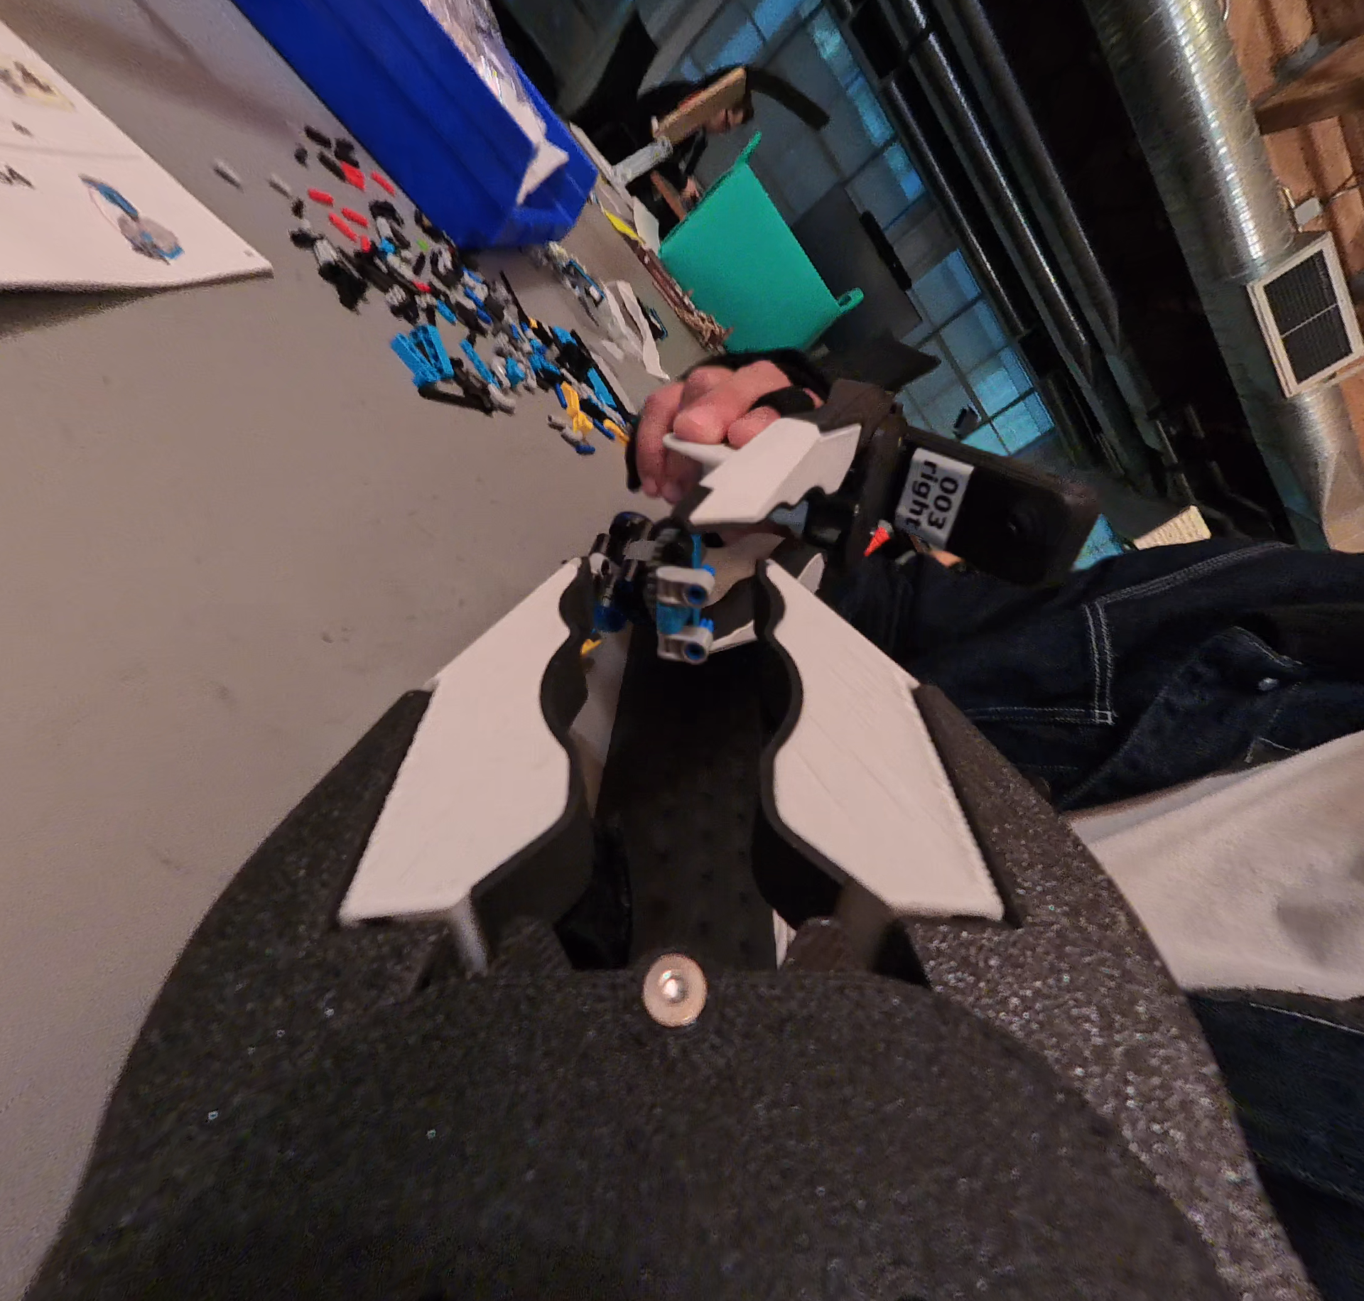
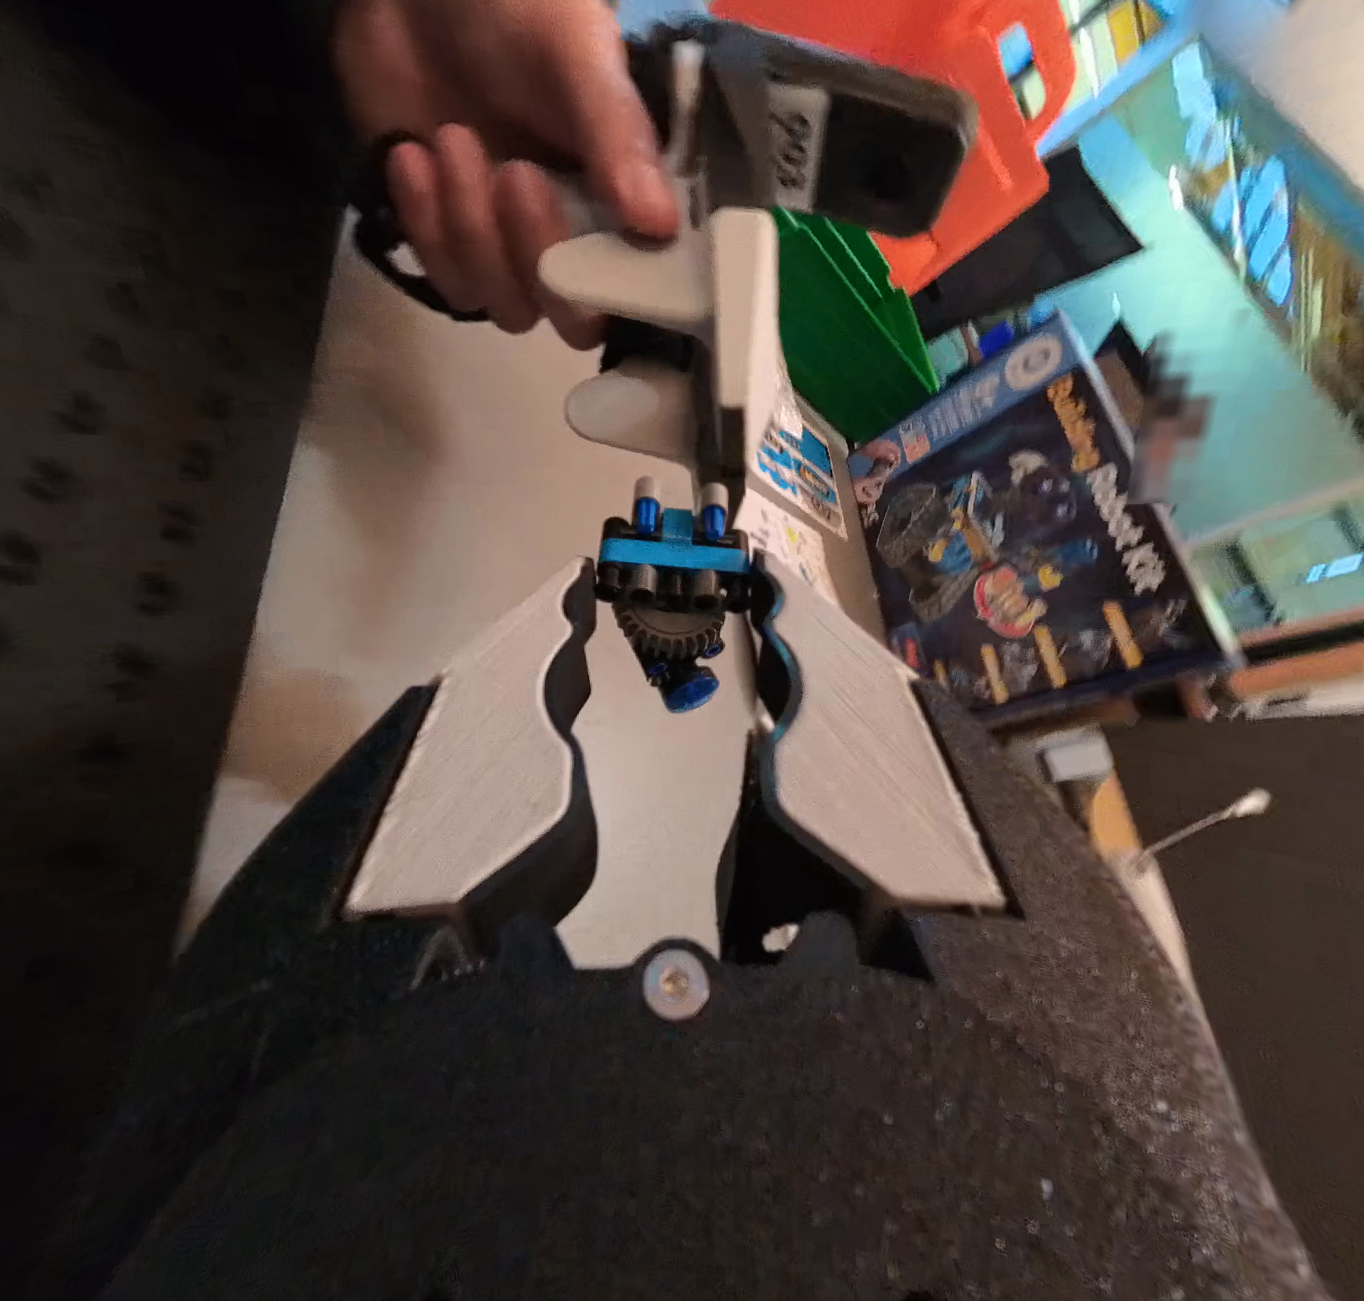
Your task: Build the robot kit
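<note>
A small brick assembly (image 2: 673,577), with a blue beam, a black gear, and grey and blue pins, sits between the fingertips of my right gripper (image 2: 675,575), which is shut on it. My left gripper (image 1: 672,575) closes on the same assembly (image 1: 668,601) from the opposite side, above the grey table (image 1: 221,527). In the left wrist view the right gripper (image 1: 686,527), held by a hand (image 1: 686,424), points straight at me. In the right wrist view the left gripper (image 2: 716,487), also held by a hand (image 2: 502,158), meets the assembly's grey pins.
Several loose bricks (image 1: 457,321) lie on the table past a white booklet (image 1: 96,188). A blue bin (image 1: 413,84) and a green bin (image 1: 753,261) stand behind. A printed kit box (image 2: 1033,549), a green bin (image 2: 841,321) and an orange bin (image 2: 922,84) stand to the right. The person's denim clothing (image 1: 1107,675) is close. My left and right fingertips are right by each other.
</note>
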The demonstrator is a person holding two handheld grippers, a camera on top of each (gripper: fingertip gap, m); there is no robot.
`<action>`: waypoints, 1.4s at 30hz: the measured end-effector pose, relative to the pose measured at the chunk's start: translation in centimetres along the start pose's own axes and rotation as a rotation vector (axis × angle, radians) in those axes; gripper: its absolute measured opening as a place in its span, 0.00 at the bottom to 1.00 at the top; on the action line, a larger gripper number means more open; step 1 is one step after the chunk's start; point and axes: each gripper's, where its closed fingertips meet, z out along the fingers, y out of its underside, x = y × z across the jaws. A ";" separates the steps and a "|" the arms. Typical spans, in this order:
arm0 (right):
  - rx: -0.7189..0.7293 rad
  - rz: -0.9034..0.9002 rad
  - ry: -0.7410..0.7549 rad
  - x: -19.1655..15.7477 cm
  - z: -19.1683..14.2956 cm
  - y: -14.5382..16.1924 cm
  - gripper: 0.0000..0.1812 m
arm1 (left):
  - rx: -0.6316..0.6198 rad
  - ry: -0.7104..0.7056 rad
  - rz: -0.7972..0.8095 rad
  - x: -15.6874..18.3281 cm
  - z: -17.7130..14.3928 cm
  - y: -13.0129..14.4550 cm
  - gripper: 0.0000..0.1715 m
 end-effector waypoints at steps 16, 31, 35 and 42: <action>-0.054 -0.346 -0.165 -0.9 1.1 2.6 0.23 | -0.184 -0.055 0.083 -2.5 1.1 2.7 0.16; -0.343 0.837 -0.346 -2.9 -4.0 10.0 0.38 | -0.073 -0.294 0.565 -3.8 0.2 1.7 0.09; -0.393 0.999 -0.456 -6.9 -5.2 8.7 0.35 | -0.085 -0.395 0.707 -4.2 0.5 1.7 0.09; -0.569 0.796 -0.338 -7.6 -3.1 9.7 0.29 | -0.077 -0.412 0.702 -4.4 0.2 1.6 0.09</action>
